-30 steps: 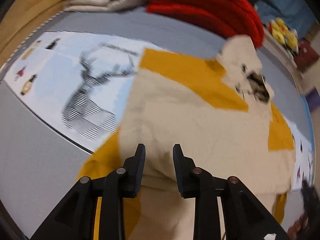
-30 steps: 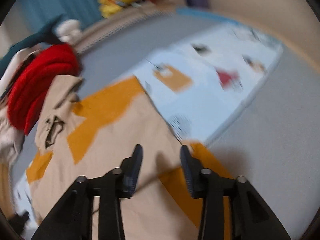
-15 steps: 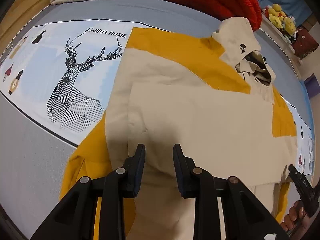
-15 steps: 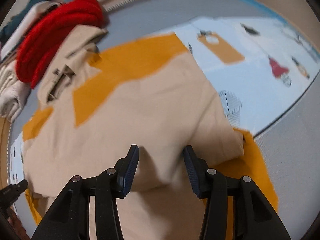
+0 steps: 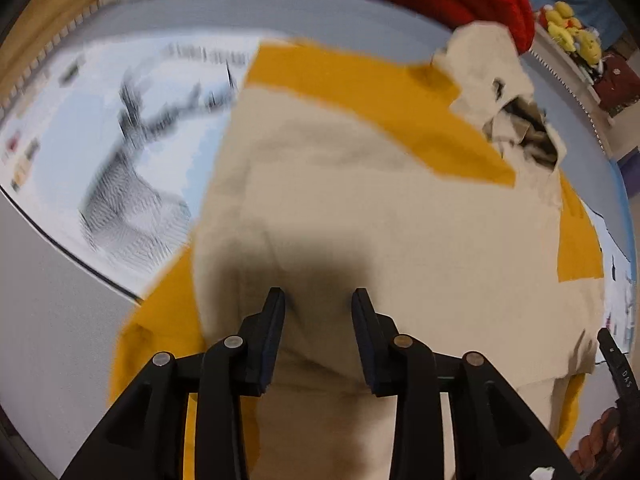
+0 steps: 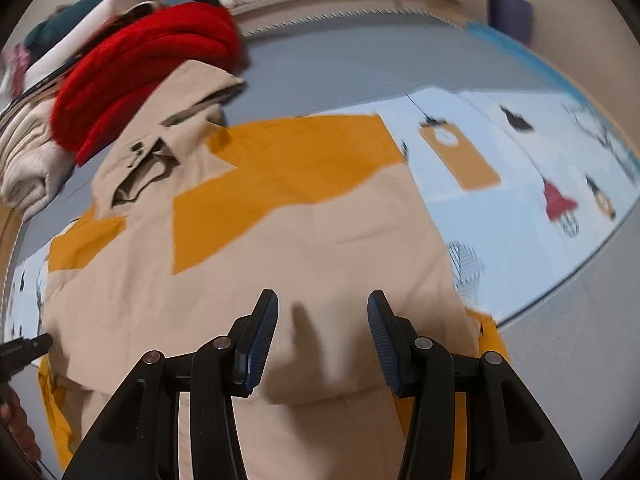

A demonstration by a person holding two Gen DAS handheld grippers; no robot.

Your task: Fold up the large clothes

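A large beige and mustard jacket (image 5: 380, 208) lies spread flat on the printed mat, its hood (image 5: 492, 72) at the far end. Both sleeves are folded in over the body. My left gripper (image 5: 318, 300) hovers close above the near beige part, casting a dark shadow; its jaws are opening and nothing is pinched between them. In the right wrist view the same jacket (image 6: 300, 240) fills the middle. My right gripper (image 6: 322, 304) stands open just over a folded beige edge, its pads clear of the cloth.
A red garment (image 6: 140, 64) and folded cream knitwear (image 6: 24, 164) are piled beyond the hood. The light blue mat (image 6: 520, 180) with printed figures lies on grey floor (image 6: 580, 340). Soft toys (image 5: 572, 28) sit on a ledge at the back.
Both grippers have sunk closer to the jacket. The left jaws stand slightly wider apart than before. The right wrist view has rolled and shifted over the folded sleeve.
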